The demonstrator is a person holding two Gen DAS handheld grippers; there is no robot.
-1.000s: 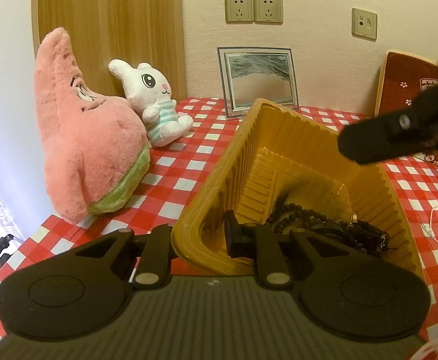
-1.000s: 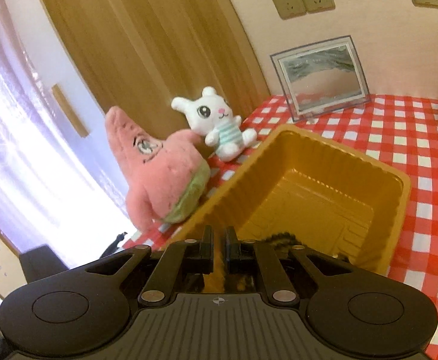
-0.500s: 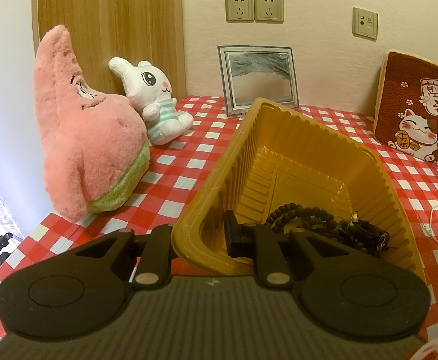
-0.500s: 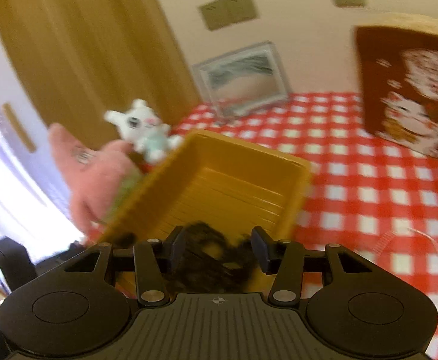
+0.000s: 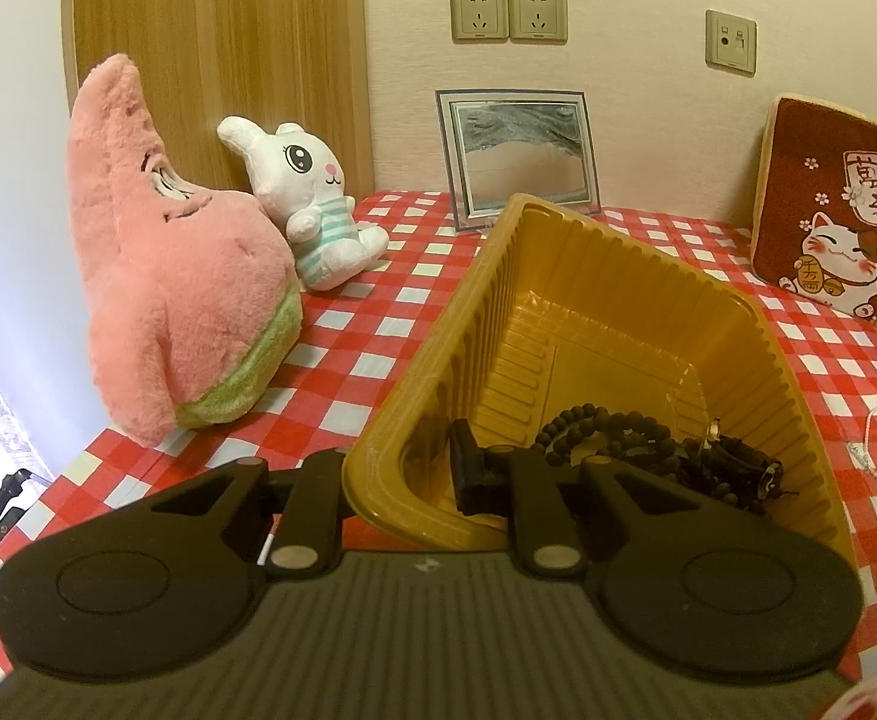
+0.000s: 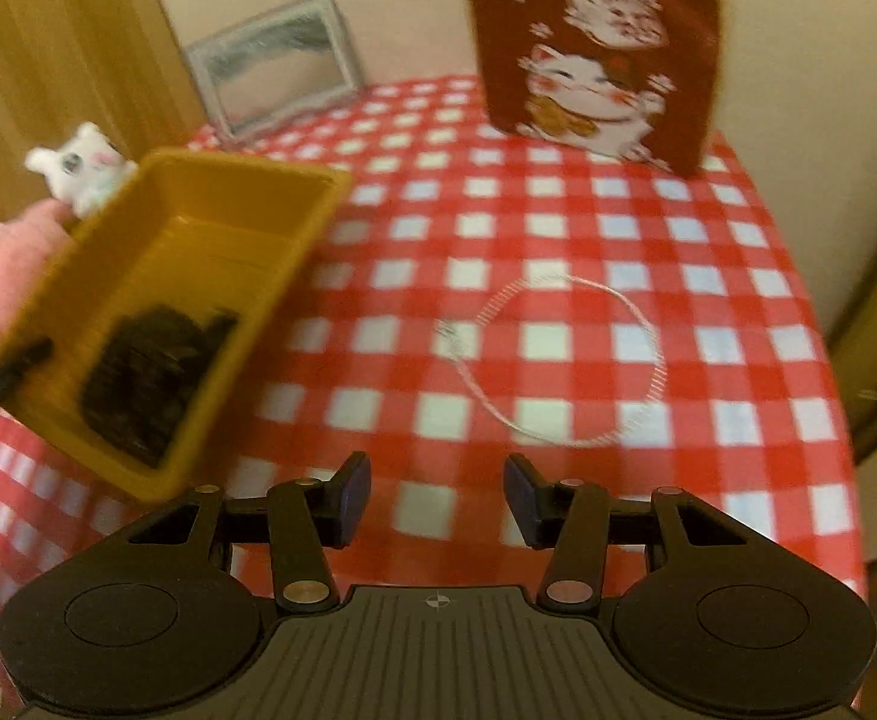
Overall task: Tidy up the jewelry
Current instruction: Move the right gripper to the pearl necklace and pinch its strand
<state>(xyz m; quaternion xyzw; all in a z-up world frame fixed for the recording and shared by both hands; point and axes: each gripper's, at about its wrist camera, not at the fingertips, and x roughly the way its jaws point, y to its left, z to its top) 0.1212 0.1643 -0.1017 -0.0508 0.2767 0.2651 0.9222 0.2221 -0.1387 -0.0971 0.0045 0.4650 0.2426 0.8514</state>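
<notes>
The left hand-held gripper [image 5: 402, 474] clamps the near rim of a ribbed yellow plastic tray [image 5: 588, 324], tilted off the red-and-white checked surface [image 6: 558, 228]; dark beaded bracelets [image 5: 636, 456] lie in its low corner. The right hand-held gripper [image 6: 437, 501] hangs wide apart above the surface, near a thin pale looped necklace [image 6: 648, 324]. A pink star plush [image 5: 174, 276], a white rabbit toy [image 5: 312, 210], a framed sand picture [image 5: 519, 156] and a red lucky-cat cushion [image 6: 594, 54] line the far edges.

My right wrist view is motion-blurred; the dark jewelry [image 6: 156, 378] at nine o'clock reads as a smear, pieces indistinguishable.
</notes>
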